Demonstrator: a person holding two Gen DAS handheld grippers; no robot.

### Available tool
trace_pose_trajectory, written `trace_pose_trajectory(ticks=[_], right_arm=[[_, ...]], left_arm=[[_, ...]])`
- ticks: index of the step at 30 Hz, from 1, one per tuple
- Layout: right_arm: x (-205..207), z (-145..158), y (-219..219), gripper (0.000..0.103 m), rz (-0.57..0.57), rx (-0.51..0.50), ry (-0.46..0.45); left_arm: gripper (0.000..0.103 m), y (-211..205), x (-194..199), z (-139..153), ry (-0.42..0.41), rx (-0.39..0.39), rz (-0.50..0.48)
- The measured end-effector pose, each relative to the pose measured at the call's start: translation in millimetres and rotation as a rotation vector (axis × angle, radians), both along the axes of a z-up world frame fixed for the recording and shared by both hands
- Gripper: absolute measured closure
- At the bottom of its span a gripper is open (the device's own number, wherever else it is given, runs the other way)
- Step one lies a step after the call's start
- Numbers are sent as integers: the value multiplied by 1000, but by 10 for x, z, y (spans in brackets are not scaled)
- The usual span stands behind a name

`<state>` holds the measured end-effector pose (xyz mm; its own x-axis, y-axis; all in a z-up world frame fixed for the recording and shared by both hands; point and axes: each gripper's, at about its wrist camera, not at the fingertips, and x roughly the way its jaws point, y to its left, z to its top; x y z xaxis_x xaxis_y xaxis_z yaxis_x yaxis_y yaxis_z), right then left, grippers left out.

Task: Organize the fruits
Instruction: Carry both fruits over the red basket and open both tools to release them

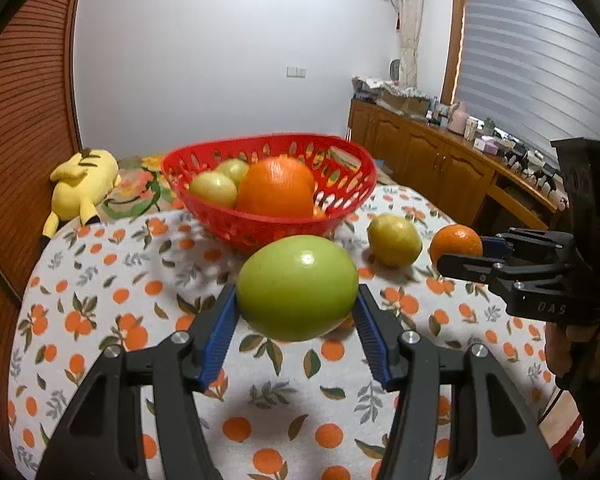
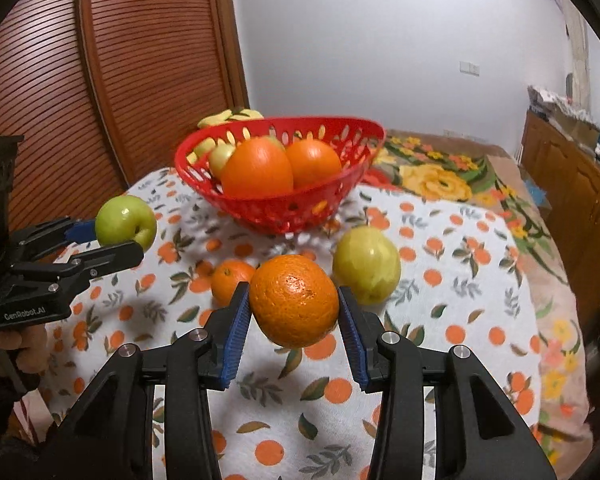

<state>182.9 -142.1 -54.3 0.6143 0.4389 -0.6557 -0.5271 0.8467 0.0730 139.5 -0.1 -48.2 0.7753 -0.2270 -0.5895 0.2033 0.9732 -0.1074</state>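
Red basket ahead, left gripper jaws pinching green apple, right gripper pinching orange, pear-like fruit beside

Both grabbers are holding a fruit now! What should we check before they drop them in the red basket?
1. Left gripper holds the green apple between both pads, off the cloth: ok.
2. Right gripper holds the orange between both pads: ok.
3. Red basket stands upright on the tablecloth: ok.
4. Room inside the basket: two oranges and some green fruit are already there; space behind them is hidden: cannot tell.
5. Path ahead: a yellow-green fruit and a small orange lie between the grippers and the basket, so lift over them: not ok at cloth level.
6. The two grippers are apart from each other: ok.
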Motion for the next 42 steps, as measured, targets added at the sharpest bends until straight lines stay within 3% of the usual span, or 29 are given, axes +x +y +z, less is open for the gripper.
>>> trace_pose_trajectory(ticks=[13,22,42], right_arm=[[-7,367,29,60,17,7,-74],[72,482,134,60,55,-2,-110],[786,283,374,60,95,-41,-89]], left_arm=[[47,34,8,330,-61,-3,-12],[47,140,216,330,-58,-15,7],[47,326,850,173,-16,-28,37]])
